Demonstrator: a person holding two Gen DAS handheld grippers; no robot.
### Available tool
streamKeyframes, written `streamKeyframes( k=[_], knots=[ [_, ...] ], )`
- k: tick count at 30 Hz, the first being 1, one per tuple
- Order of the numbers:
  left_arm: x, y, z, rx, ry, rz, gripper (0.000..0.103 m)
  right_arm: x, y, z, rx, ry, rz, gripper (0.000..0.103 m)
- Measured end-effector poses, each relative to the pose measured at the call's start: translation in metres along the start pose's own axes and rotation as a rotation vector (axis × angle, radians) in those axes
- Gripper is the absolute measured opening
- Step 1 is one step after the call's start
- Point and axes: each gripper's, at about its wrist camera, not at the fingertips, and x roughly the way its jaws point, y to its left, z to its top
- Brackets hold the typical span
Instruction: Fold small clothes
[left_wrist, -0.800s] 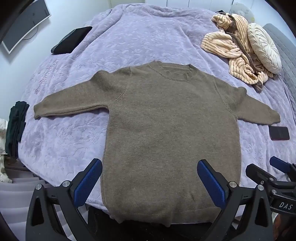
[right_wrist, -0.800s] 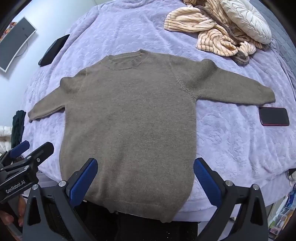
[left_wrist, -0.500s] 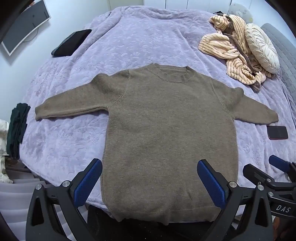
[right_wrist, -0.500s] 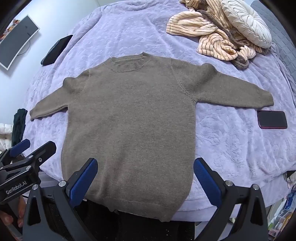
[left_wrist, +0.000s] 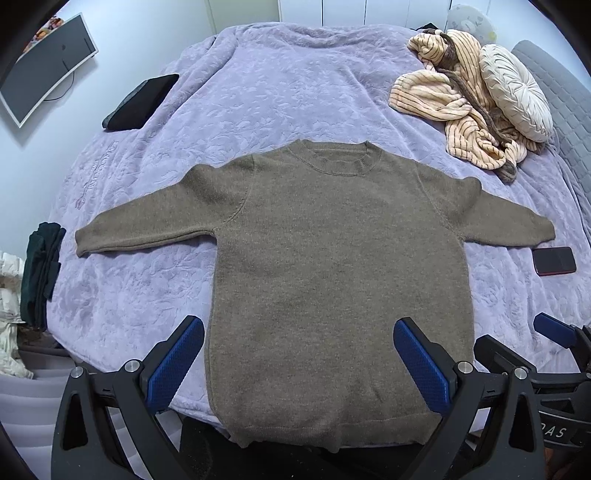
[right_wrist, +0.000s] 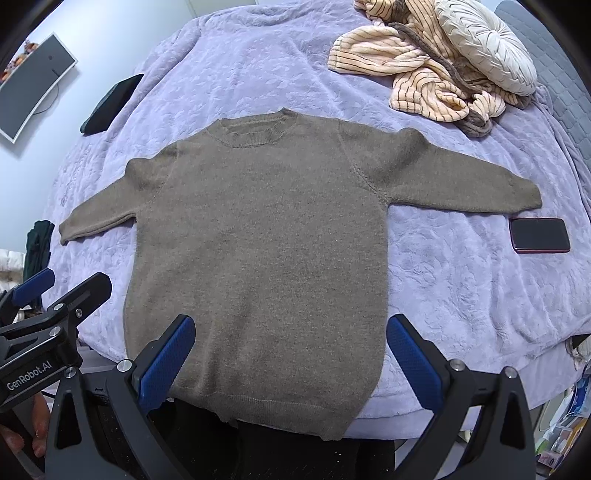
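One brown sweater, two grippers, jaws wide

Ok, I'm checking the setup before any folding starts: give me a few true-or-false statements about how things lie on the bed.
1. The brown sweater lies flat with both sleeves spread out. True.
2. The left gripper is clamped on the hem. False: its jaws stand open, holding nothing.
3. A phone lies near the sweater's right-hand sleeve cuff. True.
4. The round cushion sits on the sweater. False: it rests by the striped blanket, apart from the sweater.
5. The right gripper is open. True.
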Motion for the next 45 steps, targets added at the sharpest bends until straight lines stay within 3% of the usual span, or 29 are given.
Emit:
streamKeyframes(
  k=[45],
  knots=[
    [-0.0042, 0.0034, -0.0012, -0.010, -0.002, 0.021, 0.103, -0.0008, -0.0005, -0.0002, 0.022, 0.004, 0.001, 0.103]
  ],
)
